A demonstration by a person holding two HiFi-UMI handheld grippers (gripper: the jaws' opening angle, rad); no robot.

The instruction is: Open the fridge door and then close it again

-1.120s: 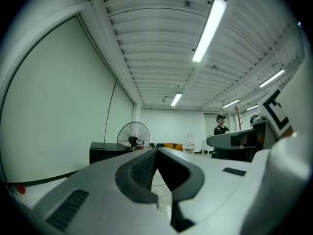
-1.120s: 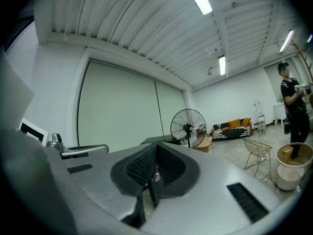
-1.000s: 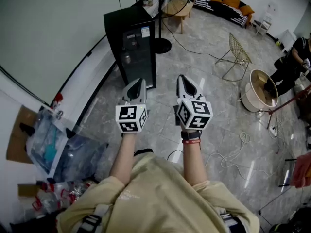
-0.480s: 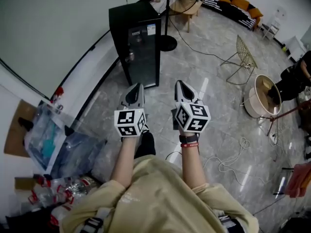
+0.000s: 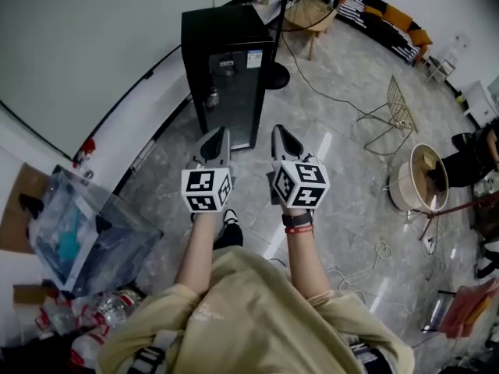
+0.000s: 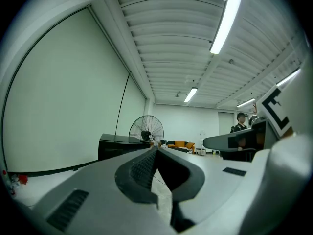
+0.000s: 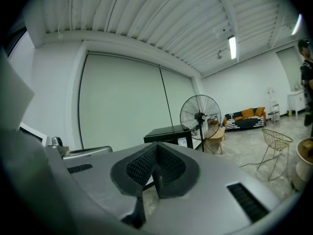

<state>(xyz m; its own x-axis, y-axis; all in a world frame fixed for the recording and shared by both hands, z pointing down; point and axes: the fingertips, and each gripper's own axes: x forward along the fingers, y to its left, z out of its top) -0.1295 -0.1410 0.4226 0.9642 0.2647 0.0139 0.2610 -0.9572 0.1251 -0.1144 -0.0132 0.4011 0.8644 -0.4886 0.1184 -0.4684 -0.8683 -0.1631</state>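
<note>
A small black fridge [image 5: 224, 61] with a dark glass door [image 5: 238, 96] stands against the white wall, its door closed. Both grippers are held out level toward it, a short way in front of the door and not touching it. My left gripper [image 5: 221, 132] is shut with nothing between its jaws. My right gripper [image 5: 278, 129] is beside it, also shut and empty. In the left gripper view the left gripper [image 6: 156, 150] points at the fridge [image 6: 117, 143]. In the right gripper view the right gripper [image 7: 156, 146] has the fridge [image 7: 168, 133] just behind its tips.
A standing fan [image 5: 274, 72] is right beside the fridge, its cable trailing over the floor. A wire chair [image 5: 396, 104] and a round tub [image 5: 417, 178] stand to the right. A clear plastic bag [image 5: 82, 232] and bottles lie at the left wall. A white cord [image 5: 366, 263] lies near my feet.
The person has stepped toward the fridge, and both grippers have moved forward and slightly down with it. The fridge now looks closer. Both pairs of jaws stayed shut.
</note>
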